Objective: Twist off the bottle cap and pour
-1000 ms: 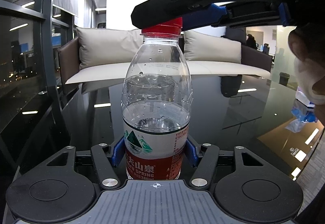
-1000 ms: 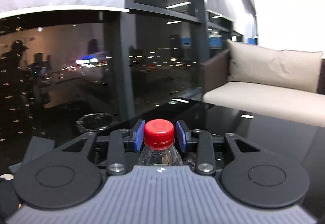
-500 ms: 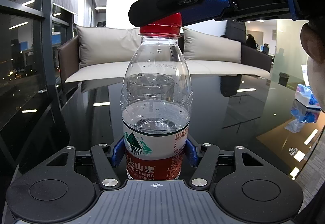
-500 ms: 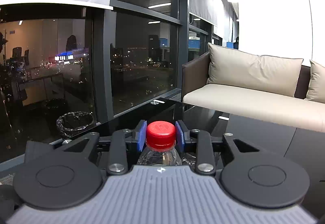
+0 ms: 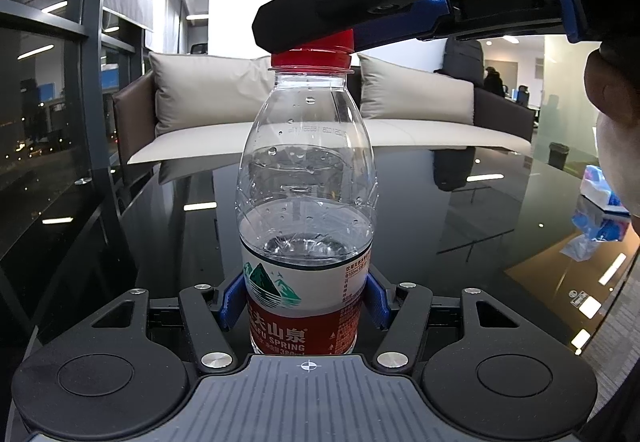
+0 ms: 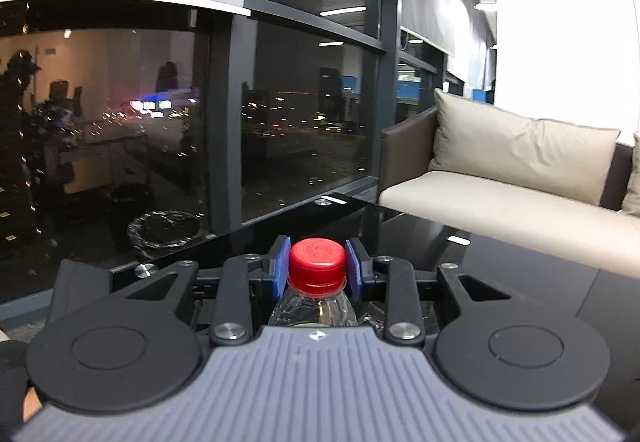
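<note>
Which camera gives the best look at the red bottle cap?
The right wrist view: the red cap sits centred between the right gripper's blue pads, top and ribbed side visible. The left wrist view shows only its lower rim under that gripper.

Left gripper [image 5: 306, 302] jaws clamped low, right gripper [image 6: 317, 268] jaws apparently pinched tight above.

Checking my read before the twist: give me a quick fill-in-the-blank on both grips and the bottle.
The left gripper is shut on the bottle's ____.
The right gripper is shut on the red ____.
The bottle stands ____ on the black table.
Its water level sits just above the ____.

Answers: label; cap; upright; label
</note>
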### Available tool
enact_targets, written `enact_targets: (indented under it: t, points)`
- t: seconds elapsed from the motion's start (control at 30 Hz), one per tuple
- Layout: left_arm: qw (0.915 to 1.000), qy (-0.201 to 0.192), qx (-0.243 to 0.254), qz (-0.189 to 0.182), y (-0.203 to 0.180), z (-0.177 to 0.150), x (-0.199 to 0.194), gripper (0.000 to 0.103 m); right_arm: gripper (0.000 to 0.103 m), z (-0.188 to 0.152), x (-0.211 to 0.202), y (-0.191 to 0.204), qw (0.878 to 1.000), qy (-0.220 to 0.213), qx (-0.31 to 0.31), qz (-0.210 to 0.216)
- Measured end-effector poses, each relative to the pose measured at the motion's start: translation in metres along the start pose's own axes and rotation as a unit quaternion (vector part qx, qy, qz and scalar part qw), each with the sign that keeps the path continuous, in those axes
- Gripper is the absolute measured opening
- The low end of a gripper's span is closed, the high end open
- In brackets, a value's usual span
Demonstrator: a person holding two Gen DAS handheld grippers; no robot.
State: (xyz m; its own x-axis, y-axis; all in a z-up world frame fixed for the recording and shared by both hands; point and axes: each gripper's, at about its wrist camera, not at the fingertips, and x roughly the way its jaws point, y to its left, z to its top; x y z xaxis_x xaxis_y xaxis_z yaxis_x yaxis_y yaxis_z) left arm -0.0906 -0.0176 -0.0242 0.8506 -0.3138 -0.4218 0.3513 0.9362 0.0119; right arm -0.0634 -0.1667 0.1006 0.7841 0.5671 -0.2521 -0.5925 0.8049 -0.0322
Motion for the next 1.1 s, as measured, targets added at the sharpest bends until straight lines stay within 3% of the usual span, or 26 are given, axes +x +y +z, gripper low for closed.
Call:
enact_targets:
  t: [0.5,0.63,0.7,0.87,1.1]
  points:
    - [0.9999,0.000,0.009,-0.010,0.002,0.001,0.002,0.056,0.031,0.001,-0.004,-0.038,0.993,-0.017,-0.012,0.117]
    - [0.9999,-0.002,0.012,-0.010,0.000,0.001,0.003,0.056,0.032,0.001,-0.002,-0.059,0.986,-0.021,0.019,0.163]
    - [0.9999,-0.003,0.011,-0.010,-0.001,0.001,0.003,0.055,0.032,0.004,-0.002,-0.062,0.988,-0.018,0.034,0.149]
    - [0.9999,-0.003,0.009,-0.008,-0.003,0.000,0.004,0.056,0.032,0.008,-0.015,-0.030,0.997,-0.014,0.041,0.061]
    - [0.9999,-0.002,0.013,-0.005,-0.006,0.000,0.004,0.055,0.033,0.007,-0.024,-0.001,0.998,0.002,0.055,-0.019]
